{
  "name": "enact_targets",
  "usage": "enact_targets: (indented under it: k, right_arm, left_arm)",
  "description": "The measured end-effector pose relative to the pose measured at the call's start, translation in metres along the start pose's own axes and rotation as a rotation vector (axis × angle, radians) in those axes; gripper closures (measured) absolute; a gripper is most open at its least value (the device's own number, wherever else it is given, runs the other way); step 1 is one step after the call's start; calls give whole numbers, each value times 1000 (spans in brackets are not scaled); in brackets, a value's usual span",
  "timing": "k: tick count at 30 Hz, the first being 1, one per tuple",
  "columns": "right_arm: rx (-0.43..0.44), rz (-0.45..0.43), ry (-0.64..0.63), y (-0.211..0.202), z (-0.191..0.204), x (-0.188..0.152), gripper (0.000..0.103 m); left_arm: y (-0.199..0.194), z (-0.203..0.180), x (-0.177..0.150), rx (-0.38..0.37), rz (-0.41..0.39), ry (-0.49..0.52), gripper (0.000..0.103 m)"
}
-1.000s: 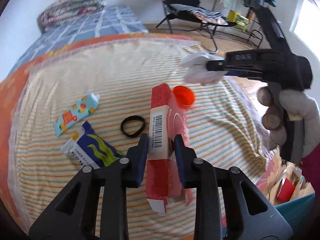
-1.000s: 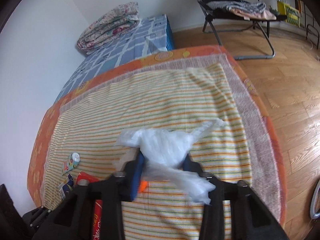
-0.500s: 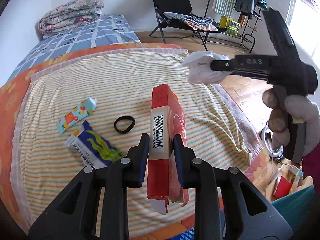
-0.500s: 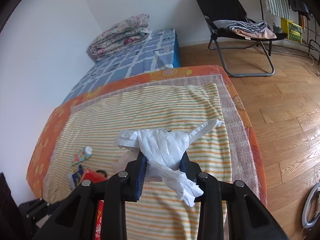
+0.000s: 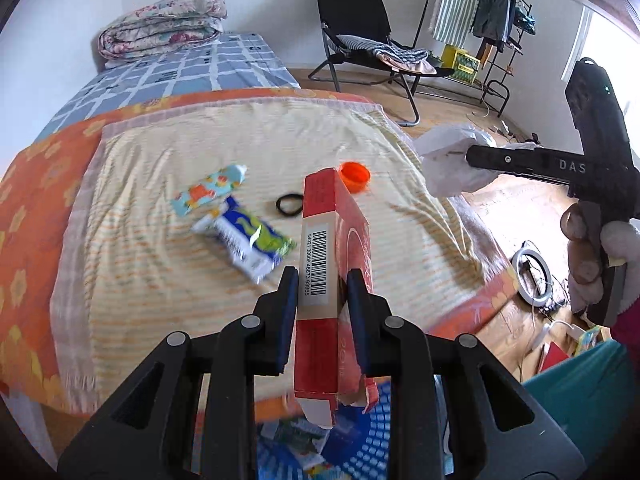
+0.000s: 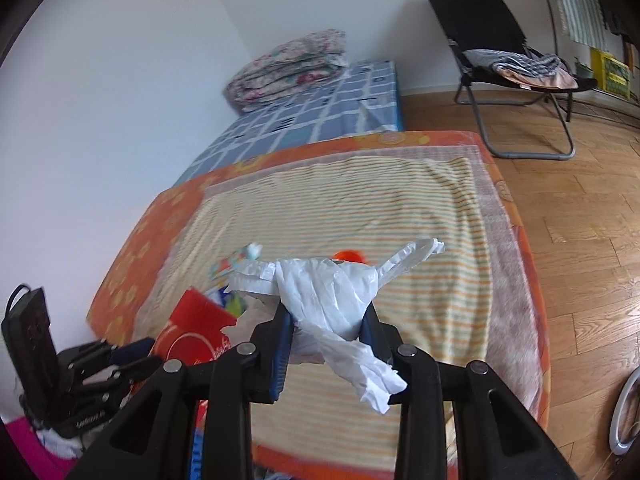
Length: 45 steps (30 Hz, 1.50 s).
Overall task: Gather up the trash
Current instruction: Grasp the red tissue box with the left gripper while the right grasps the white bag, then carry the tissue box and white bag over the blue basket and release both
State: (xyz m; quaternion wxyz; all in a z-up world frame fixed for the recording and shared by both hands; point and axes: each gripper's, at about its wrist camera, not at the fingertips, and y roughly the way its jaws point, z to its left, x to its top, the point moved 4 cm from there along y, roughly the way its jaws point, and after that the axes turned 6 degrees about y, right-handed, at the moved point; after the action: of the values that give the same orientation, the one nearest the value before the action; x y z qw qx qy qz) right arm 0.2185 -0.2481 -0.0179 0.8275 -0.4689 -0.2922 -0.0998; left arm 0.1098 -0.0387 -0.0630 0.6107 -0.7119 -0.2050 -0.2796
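Observation:
My left gripper (image 5: 322, 292) is shut on a tall red carton (image 5: 332, 248) with a barcode label, held upright above the near edge of the striped bedspread (image 5: 248, 144). My right gripper (image 6: 326, 320) is shut on a crumpled white plastic bag (image 6: 324, 300), and shows at the right of the left wrist view as the right gripper (image 5: 464, 156) holding the bag (image 5: 448, 164). On the bedspread lie a blue-green wrapper (image 5: 248, 236), a small patterned tube (image 5: 208, 194), a black hair tie (image 5: 290, 205) and an orange cap (image 5: 354, 176).
A teal bin (image 5: 580, 384) stands at the lower right beside the bed, and printed blue packaging (image 5: 320, 440) lies below my left gripper. A folding chair (image 6: 504, 64), a folded quilt (image 6: 288, 68) and a white ring light (image 5: 534, 276) on the wooden floor surround the bed.
Both grippers have pulled back and risen from the bed with their loads still held. The bed's near edge, the floor and the blue packaging below have come into view.

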Motion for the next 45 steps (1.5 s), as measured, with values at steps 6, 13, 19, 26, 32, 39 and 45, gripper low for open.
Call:
enact_targets:
  k: [6, 13, 19, 26, 32, 39, 45]
  right_arm:
    - [33, 51, -80, -7, 34, -43, 71]
    - [55, 116, -124, -7, 55, -88, 71]
    - [56, 174, -168, -2, 68, -127, 71]
    - [55, 239, -200, 7, 74, -163, 71]
    - [55, 292, -207, 16, 76, -183, 71]
    - [38, 356, -250, 30, 79, -206, 71]
    - [37, 411, -253, 42, 77, -218, 70]
  left_arm:
    - [-25, -6, -36, -12, 16, 31, 79]
    - [-35, -14, -80, -34, 64, 54, 79]
    - [-34, -13, -108, -37, 103, 58, 79]
    - [-36, -16, -128, -55, 130, 58, 79]
    - [-27, -19, -143, -61, 177, 69, 79]
    - [-12, -15, -156, -58, 241, 60, 78]
    - [-4, -13, -164, -52, 273, 65, 78]
